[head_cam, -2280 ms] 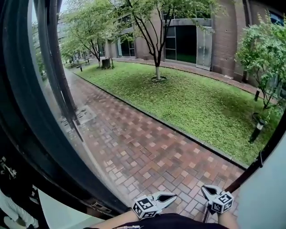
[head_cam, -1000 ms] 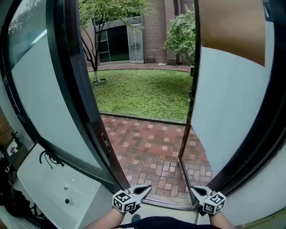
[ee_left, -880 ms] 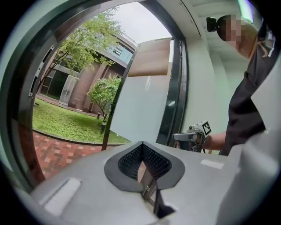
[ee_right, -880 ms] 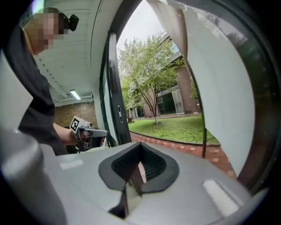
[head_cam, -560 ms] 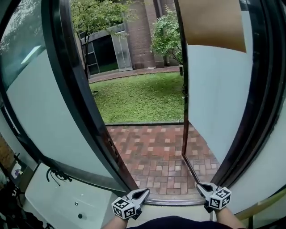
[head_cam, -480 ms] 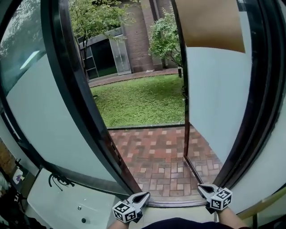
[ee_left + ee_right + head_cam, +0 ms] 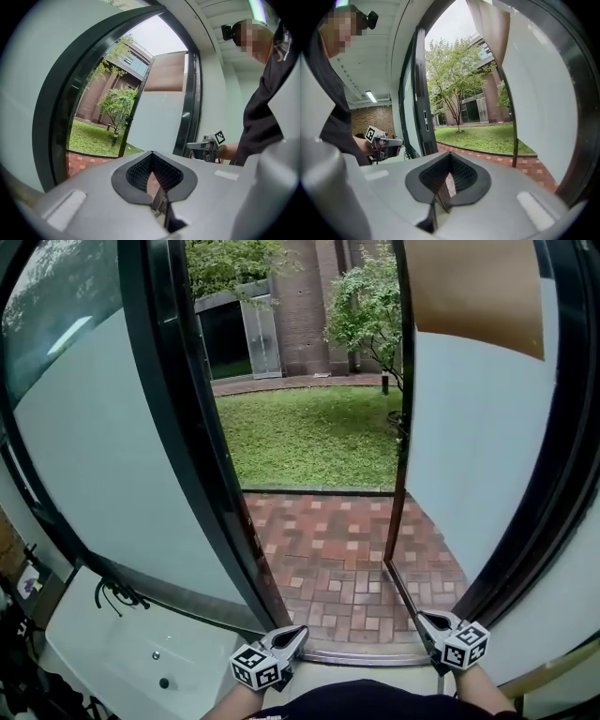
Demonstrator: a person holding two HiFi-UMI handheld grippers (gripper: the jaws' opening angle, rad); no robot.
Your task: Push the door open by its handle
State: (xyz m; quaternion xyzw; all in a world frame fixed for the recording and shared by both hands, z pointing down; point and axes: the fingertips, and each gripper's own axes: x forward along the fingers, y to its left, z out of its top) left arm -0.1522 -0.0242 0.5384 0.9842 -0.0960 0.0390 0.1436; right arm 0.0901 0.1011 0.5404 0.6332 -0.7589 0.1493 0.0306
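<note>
The door (image 7: 192, 456) stands wide open, its dark edge beside the left tool (image 7: 298, 632). Both it and the right tool (image 7: 424, 619) are closed on nothing, with the brick path (image 7: 342, 559) ahead.

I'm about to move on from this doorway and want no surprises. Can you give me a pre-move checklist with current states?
1. Left gripper jaws shut, nothing between them: ok.
2. Right gripper jaws shut, nothing between them: ok.
3. Dark-framed frosted glass door leaf on the left swung open: ok.
4. Gap between it and the frosted glass panel on the right looks passable: ok.
5. Red brick paving beyond the metal threshold strip free of obstacles: ok.
6. Door handle located: cannot tell, no view shows it clearly.
</note>
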